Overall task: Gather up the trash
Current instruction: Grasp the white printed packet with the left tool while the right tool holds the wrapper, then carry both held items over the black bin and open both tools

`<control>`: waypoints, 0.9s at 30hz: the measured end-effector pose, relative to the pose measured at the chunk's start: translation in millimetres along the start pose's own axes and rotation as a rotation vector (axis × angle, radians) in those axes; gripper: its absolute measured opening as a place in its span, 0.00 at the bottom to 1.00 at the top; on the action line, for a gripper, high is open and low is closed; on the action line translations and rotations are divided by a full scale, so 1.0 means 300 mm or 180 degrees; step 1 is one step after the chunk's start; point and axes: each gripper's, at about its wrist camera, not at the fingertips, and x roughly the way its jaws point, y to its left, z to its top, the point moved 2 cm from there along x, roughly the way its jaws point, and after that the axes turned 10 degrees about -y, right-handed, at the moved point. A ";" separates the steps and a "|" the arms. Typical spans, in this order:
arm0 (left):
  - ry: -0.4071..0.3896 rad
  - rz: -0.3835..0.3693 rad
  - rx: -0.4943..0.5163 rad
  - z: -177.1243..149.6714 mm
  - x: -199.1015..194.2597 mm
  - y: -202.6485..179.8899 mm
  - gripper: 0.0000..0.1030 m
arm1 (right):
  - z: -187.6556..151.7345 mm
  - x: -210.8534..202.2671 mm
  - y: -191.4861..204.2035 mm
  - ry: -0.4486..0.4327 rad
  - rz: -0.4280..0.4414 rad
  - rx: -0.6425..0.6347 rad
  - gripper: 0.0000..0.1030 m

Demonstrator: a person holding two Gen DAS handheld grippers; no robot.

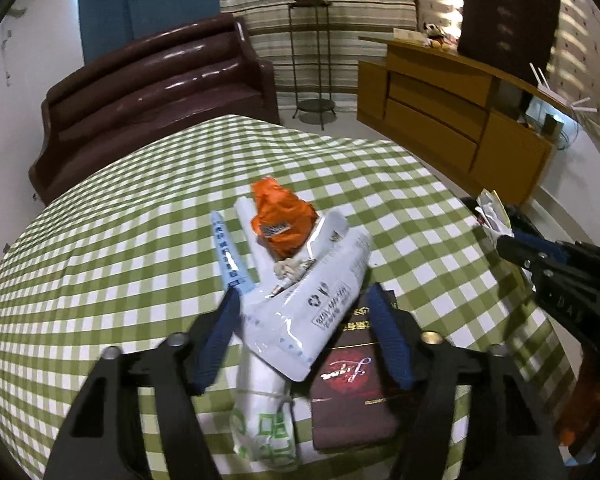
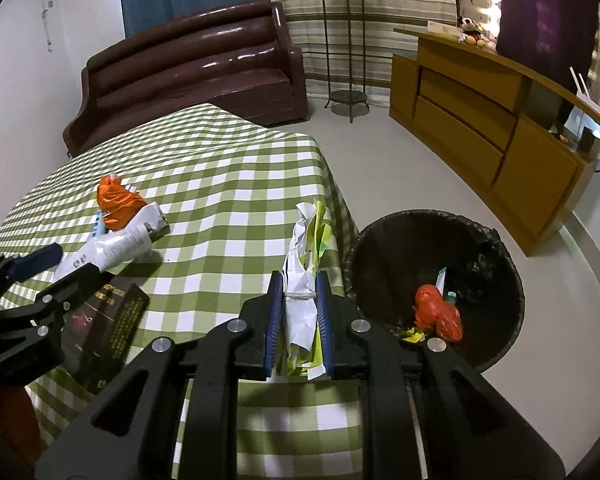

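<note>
The right gripper [image 2: 298, 316] is pressed tight on a crumpled bundle of white and yellow-green paper [image 2: 306, 264], which stands up between its blue pads near the table's edge. Just beyond and to the right of those tongs, on the floor, sits the black-lined bin [image 2: 496, 240], already holding an orange bag [image 2: 436, 312] and a few scraps. So this step looks like carrying a picked piece toward the bin; the next move calls for swinging the bundle to the right over the rim and only then letting the pads part, since a release from here would drop it on the checked tablecloth [image 2: 220, 184] or the floor. The left gripper [image 1: 300, 316] stands half spread around a white plastic mailer [image 1: 312, 312]; the mailer lies between the blue fingers, close to the left one, but I cannot tell that either pad presses it. Ahead of these tongs lie an orange wrapper [image 1: 284, 216] and a rolled white and blue packet [image 1: 228, 248]; just under the right finger is a dark red box [image 1: 352, 392], and nearer the camera a white bag with green print [image 1: 264, 428]. That hand needs to close squarely on the mailer alone.
</note>
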 end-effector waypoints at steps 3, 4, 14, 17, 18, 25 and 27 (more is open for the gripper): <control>0.0030 -0.0052 0.0008 -0.008 0.007 -0.012 0.42 | -0.003 0.008 -0.007 0.0018 -0.0005 0.0021 0.16; 0.0009 -0.0045 0.0020 -0.008 0.006 -0.013 0.41 | -0.005 0.010 -0.010 0.0020 -0.0006 0.0025 0.16; -0.0138 -0.0027 0.0030 0.001 -0.017 -0.020 0.28 | -0.011 0.016 -0.019 0.0030 -0.0011 0.0041 0.16; -0.0176 -0.0044 -0.0054 0.003 -0.024 -0.008 0.28 | -0.011 0.015 -0.024 0.0024 -0.0012 0.0045 0.16; -0.0184 -0.0040 -0.0081 0.004 -0.027 -0.004 0.28 | -0.012 0.014 -0.027 0.0022 -0.0012 0.0049 0.16; -0.0298 0.0029 -0.0197 0.010 -0.067 0.023 0.28 | -0.013 0.011 -0.031 0.0013 -0.0014 0.0054 0.16; -0.0336 0.0046 -0.0226 0.019 -0.078 0.029 0.28 | -0.010 0.006 -0.035 0.0003 -0.0019 0.0058 0.16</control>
